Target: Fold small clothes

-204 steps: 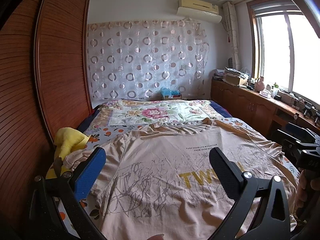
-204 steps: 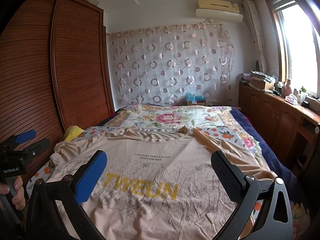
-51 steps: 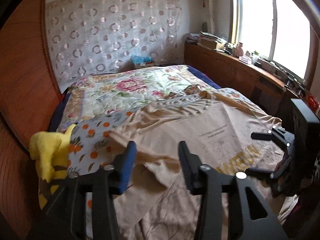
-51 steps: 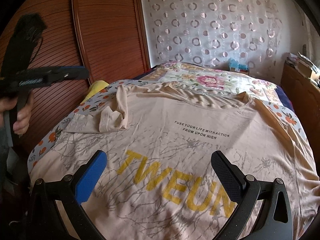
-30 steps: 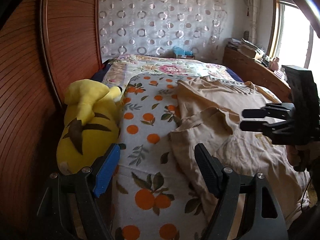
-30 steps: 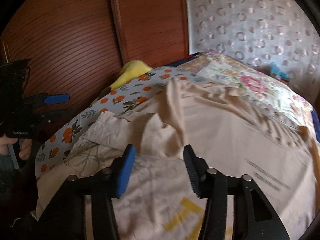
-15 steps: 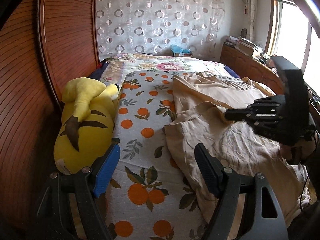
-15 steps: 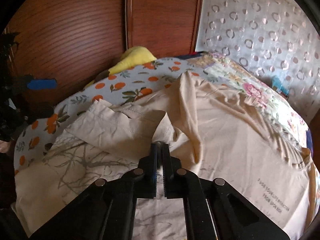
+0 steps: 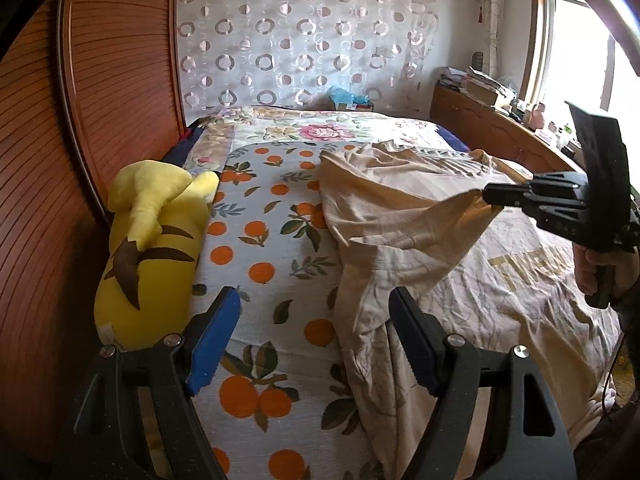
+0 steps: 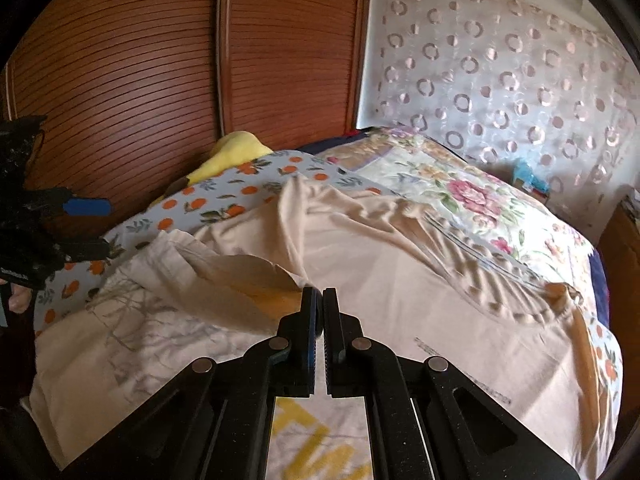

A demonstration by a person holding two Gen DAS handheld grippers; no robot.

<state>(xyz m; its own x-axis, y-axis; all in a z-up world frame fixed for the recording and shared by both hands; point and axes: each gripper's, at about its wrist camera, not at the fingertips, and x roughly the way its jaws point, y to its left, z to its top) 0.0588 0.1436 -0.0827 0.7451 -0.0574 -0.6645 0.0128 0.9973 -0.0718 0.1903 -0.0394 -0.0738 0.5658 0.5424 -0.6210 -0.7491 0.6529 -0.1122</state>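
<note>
The right gripper (image 10: 319, 300) hid the pinched edge of the beige T-shirt (image 10: 420, 280). The yellow print (image 10: 316, 440) was blurred and cut by the bottom edge. The small black text (image 10: 464, 368) was probably unreadable.

2 wrist views, both angled down over your bed (image 9: 280, 380).
Your left looks along its wardrobe-side edge; your right faces back-left; both share the beige shirt (image 9: 400, 216) (image 10: 400, 264).

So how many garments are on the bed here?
1: a beige T-shirt spread over the bed's right half, its sleeve pinched by the right gripper. Others could lie hidden beneath it.
</note>
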